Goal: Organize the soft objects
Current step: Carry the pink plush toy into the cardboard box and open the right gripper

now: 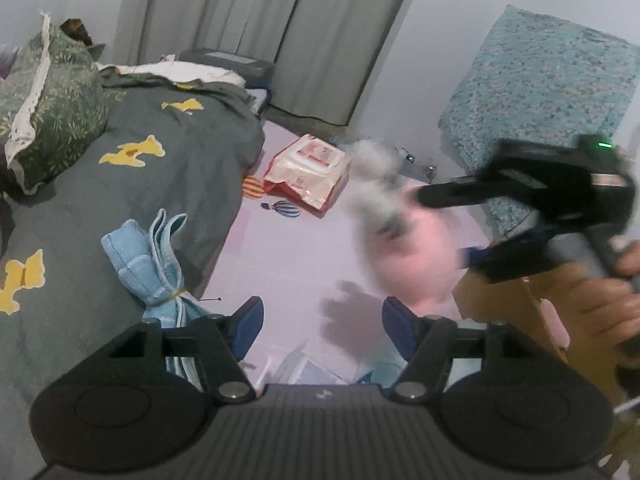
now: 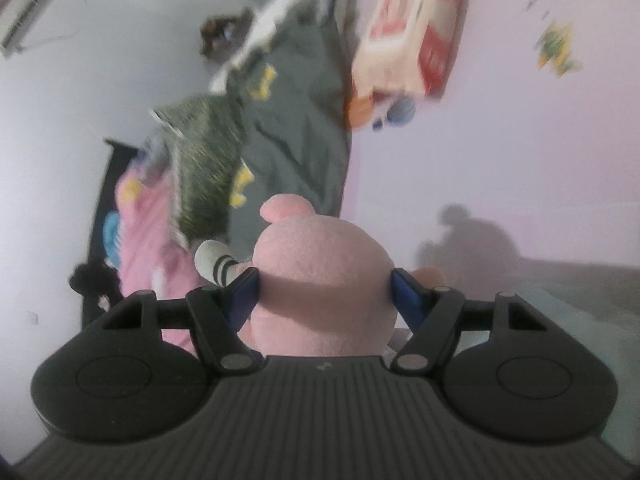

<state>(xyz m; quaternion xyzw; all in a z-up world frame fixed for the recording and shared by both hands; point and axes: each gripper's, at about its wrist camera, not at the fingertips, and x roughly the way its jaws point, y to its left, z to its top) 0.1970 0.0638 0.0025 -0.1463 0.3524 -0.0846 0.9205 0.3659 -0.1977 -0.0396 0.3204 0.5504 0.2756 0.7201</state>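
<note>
My right gripper point(image 2: 325, 286) is shut on a pink plush toy point(image 2: 324, 276) with a grey-and-white striped limb point(image 2: 216, 266), both blue pads pressed into its sides. In the left wrist view the same toy point(image 1: 412, 252) is blurred in the air at the right, held by the right gripper point(image 1: 440, 224) above a brown cardboard box point(image 1: 508, 312). My left gripper point(image 1: 322, 322) is open and empty, low over the pale floor. A rolled blue towel point(image 1: 148, 260) tied with a band lies on the edge of the grey bed point(image 1: 160, 168).
A green patterned pillow point(image 1: 52, 100) lies on the bed. A red-and-white plastic pack point(image 1: 308, 172) and small striped toys point(image 1: 280, 208) lie on the floor. A teal patterned cushion point(image 1: 540, 92) leans on the wall. Grey curtains point(image 1: 280, 32) hang behind.
</note>
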